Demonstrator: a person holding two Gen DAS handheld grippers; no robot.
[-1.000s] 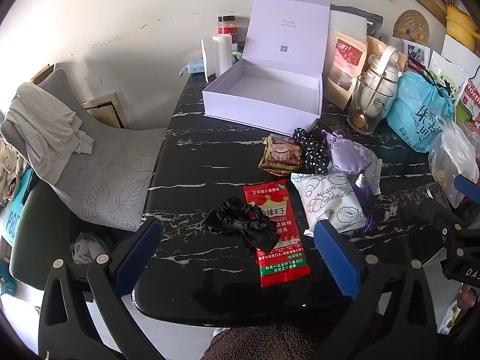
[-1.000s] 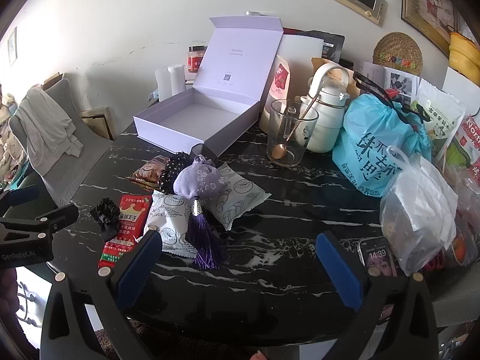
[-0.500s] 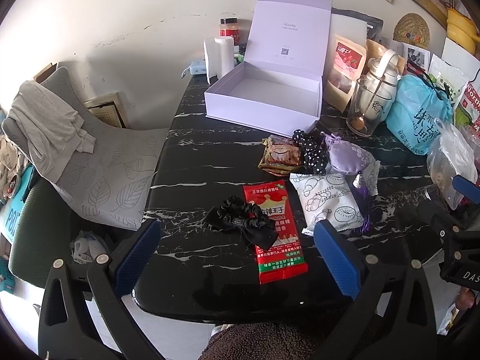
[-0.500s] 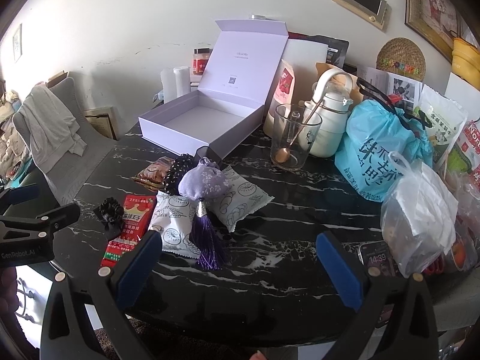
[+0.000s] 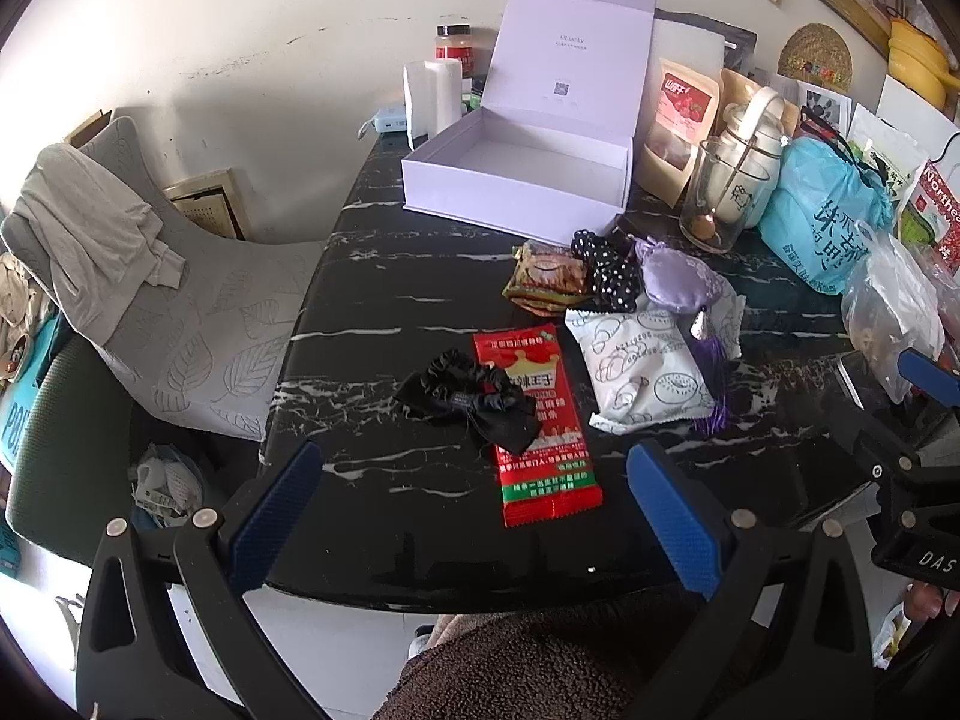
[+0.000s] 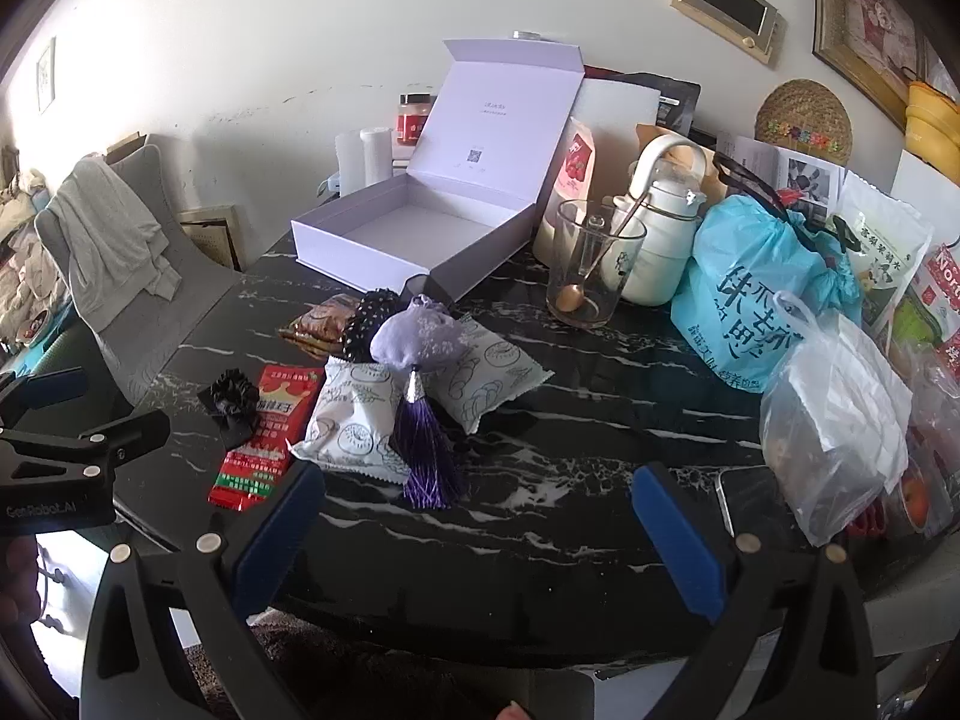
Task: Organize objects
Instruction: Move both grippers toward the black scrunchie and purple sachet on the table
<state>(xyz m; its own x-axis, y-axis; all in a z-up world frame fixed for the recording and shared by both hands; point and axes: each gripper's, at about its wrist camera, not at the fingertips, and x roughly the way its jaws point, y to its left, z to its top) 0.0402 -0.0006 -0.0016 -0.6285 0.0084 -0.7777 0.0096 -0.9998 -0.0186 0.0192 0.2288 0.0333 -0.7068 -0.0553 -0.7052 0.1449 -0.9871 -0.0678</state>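
Observation:
An open, empty lilac box (image 5: 522,174) (image 6: 408,234) stands at the back of the black marble table (image 5: 384,312). In front of it lie a black scrunchie (image 5: 465,399) (image 6: 231,399) on a red snack packet (image 5: 540,426) (image 6: 270,432), two white pastry packets (image 5: 636,372) (image 6: 354,426), a lilac sachet with purple tassel (image 5: 678,282) (image 6: 420,342), a polka-dot scrunchie (image 5: 606,270) and a brown snack packet (image 5: 543,279). My left gripper (image 5: 468,516) is open and empty near the table's front edge, just short of the red packet. My right gripper (image 6: 474,534) is open and empty, in front of the tassel.
A glass with a spoon (image 6: 591,270), a white kettle (image 6: 654,240), a blue bag (image 6: 762,294) and a clear plastic bag (image 6: 840,420) crowd the right side. A phone (image 6: 750,504) lies by the right edge. A grey chair with clothing (image 5: 120,252) stands left of the table.
Both grippers have drawn back and shifted slightly, so the table looks a little farther off. Both stay open and empty. No object has moved.

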